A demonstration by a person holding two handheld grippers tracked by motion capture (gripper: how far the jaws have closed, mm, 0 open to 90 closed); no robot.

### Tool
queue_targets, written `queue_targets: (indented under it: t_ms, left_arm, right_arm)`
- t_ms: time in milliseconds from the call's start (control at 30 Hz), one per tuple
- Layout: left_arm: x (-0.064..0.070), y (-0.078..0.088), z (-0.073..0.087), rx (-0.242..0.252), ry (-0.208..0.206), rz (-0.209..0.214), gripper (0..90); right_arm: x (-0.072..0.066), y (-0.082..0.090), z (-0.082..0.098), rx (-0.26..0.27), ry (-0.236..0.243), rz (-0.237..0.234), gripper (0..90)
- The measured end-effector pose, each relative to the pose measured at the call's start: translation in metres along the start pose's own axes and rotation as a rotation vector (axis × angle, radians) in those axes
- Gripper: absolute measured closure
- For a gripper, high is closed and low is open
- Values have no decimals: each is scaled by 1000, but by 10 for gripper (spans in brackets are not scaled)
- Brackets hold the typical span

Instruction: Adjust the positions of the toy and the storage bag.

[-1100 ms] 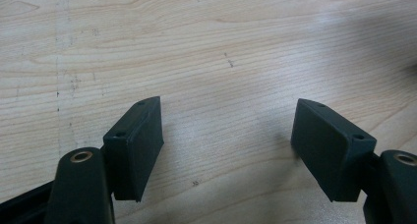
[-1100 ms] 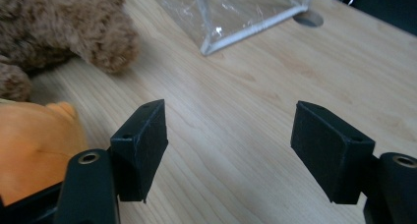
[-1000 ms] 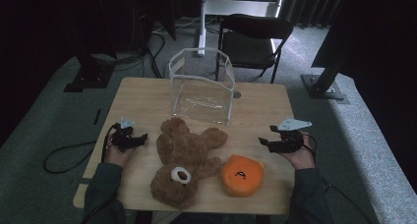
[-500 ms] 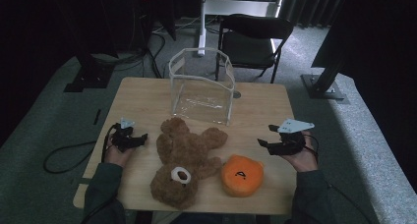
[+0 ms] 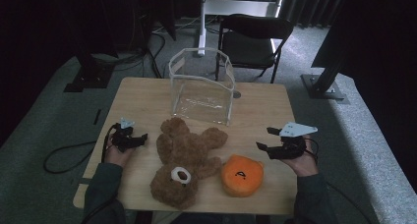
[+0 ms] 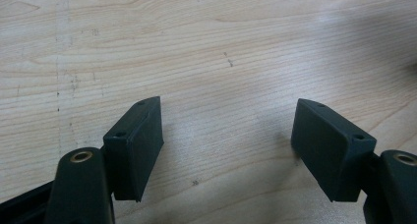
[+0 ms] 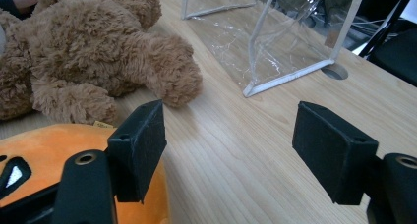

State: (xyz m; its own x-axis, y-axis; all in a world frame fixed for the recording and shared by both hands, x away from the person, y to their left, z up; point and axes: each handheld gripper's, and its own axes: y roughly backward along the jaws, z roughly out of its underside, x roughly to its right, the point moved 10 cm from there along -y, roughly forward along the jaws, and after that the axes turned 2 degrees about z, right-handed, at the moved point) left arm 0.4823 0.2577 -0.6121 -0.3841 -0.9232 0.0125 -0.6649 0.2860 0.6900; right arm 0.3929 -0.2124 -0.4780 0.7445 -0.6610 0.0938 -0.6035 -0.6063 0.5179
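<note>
Approaching the orange plush (image 5: 242,175), lower centre, is best done low and squarely. Both the right gripper (image 5: 266,140) and left gripper (image 5: 140,138) are held agape, empty.

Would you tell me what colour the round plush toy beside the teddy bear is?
Orange, with a small dark face marking; the round plush toy shows best in the high view.

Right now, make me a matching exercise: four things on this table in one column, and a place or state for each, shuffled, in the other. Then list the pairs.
Things
1. brown teddy bear
2. orange plush
3. clear bag
4. left gripper

Places or states
A. stands upright at the far middle of the table
B. open over bare wood, nothing between its fingers
C. lies sprawled in the middle, near the front edge
D. sits by the front edge, right of the bear

Pairs: 1-C, 2-D, 3-A, 4-B
</note>
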Motion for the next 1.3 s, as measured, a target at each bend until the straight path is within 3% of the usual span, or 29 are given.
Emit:
queue_targets:
  t_ms: [700, 1100, 1300]
  left_arm:
    - [0, 0, 0, 0, 1, 0, 285]
    - [0, 0, 0, 0, 0, 0, 286]
    - [0, 0, 0, 0, 0, 0, 285]
  right_arm:
    - [-31, 0, 22, -44, 32, -17, 210]
    - [-52, -4, 28, -75, 48, -62, 202]
    - [-65, -2, 24, -67, 61, -96, 188]
